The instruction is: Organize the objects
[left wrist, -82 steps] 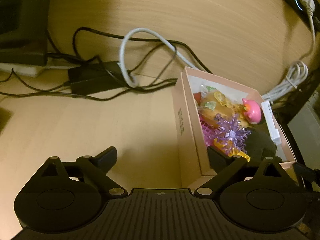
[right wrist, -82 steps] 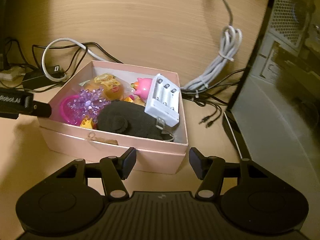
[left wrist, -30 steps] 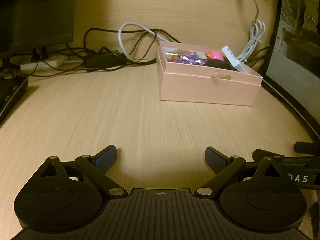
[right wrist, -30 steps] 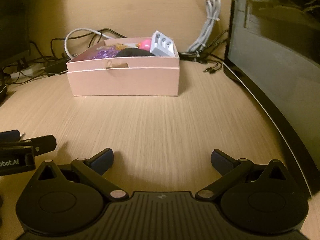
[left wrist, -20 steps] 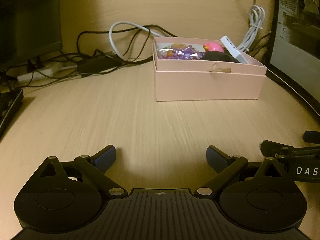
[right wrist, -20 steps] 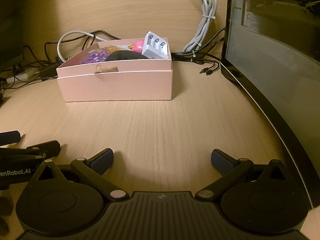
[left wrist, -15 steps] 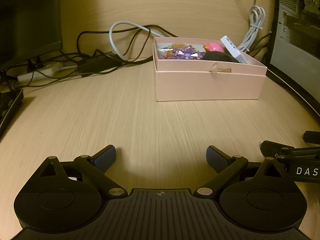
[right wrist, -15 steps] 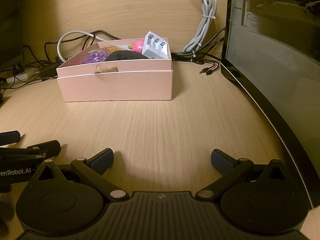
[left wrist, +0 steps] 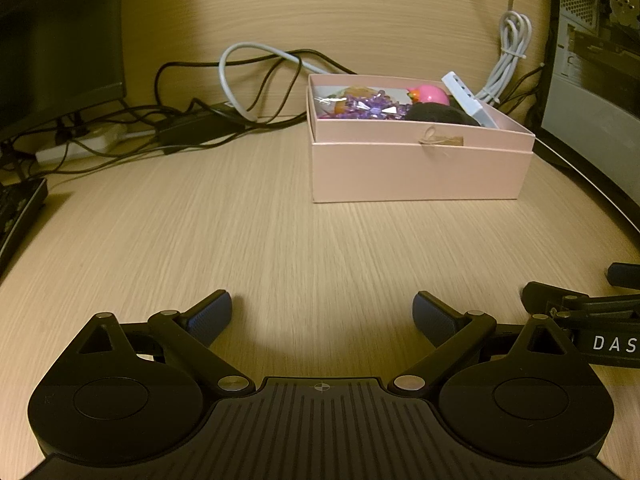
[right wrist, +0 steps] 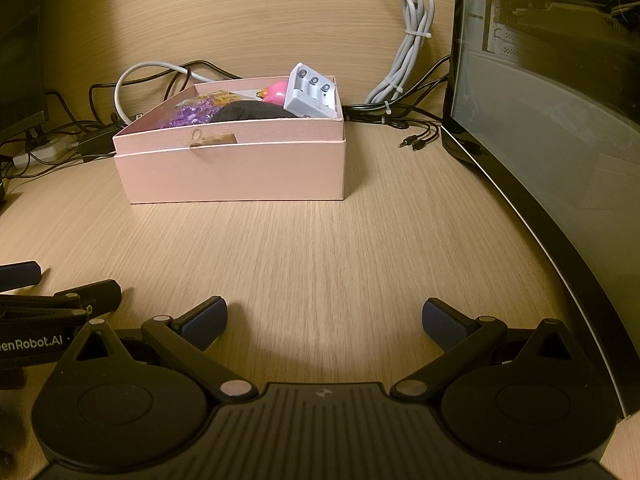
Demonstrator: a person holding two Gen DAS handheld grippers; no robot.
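The left gripper point(left wrist: 322, 314) sat low in its frame with fingers point(left wrist: 210, 314) spread wide and empty over the bare wooden surface point(left wrist: 240, 240); the right gripper point(right wrist: 324, 318) was likewise wide apart, holding nothing, and its edge showed at the lower right of the left view. Well beyond both, in the upper middle of each frame, stood the pink box point(right wrist: 236, 172), uncovered. Inside lay a purple ornament point(left wrist: 370, 106), a pink toy point(left wrist: 428, 94), a black item point(right wrist: 250, 112) and a white charger point(right wrist: 312, 92) leaning at the right wall. Cables point(left wrist: 240, 96) tangled behind it at upper left, and a dark case point(right wrist: 540, 140) filled the right side.
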